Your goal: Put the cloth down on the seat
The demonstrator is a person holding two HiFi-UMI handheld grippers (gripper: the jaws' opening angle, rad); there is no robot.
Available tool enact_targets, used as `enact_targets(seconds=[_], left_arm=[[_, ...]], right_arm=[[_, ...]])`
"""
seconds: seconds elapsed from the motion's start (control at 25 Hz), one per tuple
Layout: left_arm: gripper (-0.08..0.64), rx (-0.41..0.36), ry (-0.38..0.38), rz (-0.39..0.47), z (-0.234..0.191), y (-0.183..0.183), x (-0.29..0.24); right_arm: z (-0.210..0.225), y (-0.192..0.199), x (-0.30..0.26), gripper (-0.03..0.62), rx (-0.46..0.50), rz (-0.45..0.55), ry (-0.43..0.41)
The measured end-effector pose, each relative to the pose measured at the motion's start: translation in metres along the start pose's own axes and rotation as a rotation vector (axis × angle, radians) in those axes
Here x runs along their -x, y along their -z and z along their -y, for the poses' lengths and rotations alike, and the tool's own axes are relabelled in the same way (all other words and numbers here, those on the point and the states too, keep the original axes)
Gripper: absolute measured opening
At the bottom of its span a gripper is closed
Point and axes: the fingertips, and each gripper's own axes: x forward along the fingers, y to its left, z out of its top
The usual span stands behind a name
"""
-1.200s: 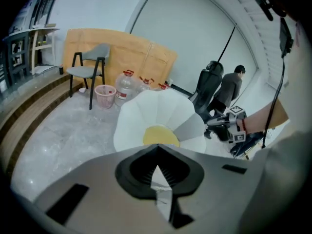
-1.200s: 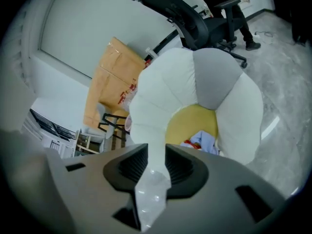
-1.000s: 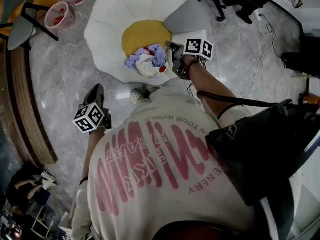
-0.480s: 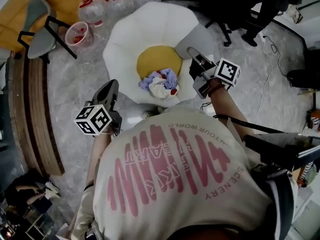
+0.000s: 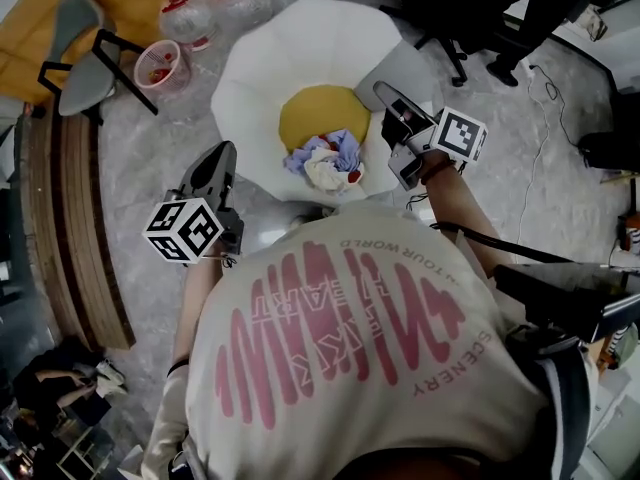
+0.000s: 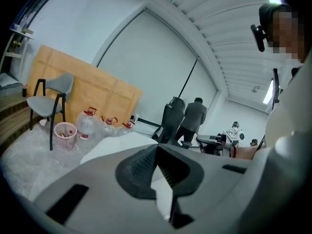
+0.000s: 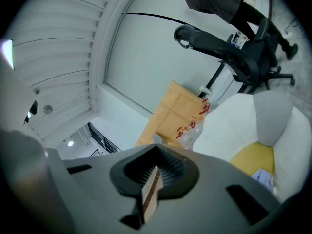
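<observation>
Cloth (image 5: 325, 160) sits in a crumpled heap of lavender, white and a little red on the white petal-shaped seat (image 5: 250, 78). It lies at the near edge of the seat's yellow centre cushion (image 5: 315, 113). No tongs touch it.

From the head view, the right tongs (image 5: 384, 93) are held over the seat's right side, with their tips pointing up and away. The cloth lies to the left of those tips and a little nearer the person, close by but clearly apart. The right tongs are pressed together with nothing between them, and their own view shows the two ribbed pads meeting along a single seam. In that same view a pale corner of the cloth (image 7: 263, 178) peeks out low on the right beside the yellow cushion, well off the line of the pads.

The left tongs (image 5: 222, 156) hang off the seat's left rim, over the marble floor (image 5: 150, 148). The cloth is to their right, farther from them than from the right tongs, so it lies between the two pairs. The left tongs also look closed and empty. Their view faces past the seat's edge toward a grey chair (image 6: 48, 94), a pink basket (image 6: 65, 134) and some water bottles (image 6: 87, 126), with no cloth in sight.
</observation>
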Motion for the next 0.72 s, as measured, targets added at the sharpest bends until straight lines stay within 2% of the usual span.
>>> enact_targets(seconds=[0.2, 0.72], left_arm=[[0.011, 0.017, -0.009, -0.002, -0.006, 0.004, 0.006], [0.011, 0.005, -0.01, 0.023, -0.002, 0.007, 0.022]], right_arm=[[-0.001, 0.0, 0.006, 0.011, 0.001, 0.01, -0.004], [-0.004, 0.01, 0.016, 0.011, 0.019, 0.019, -0.01]])
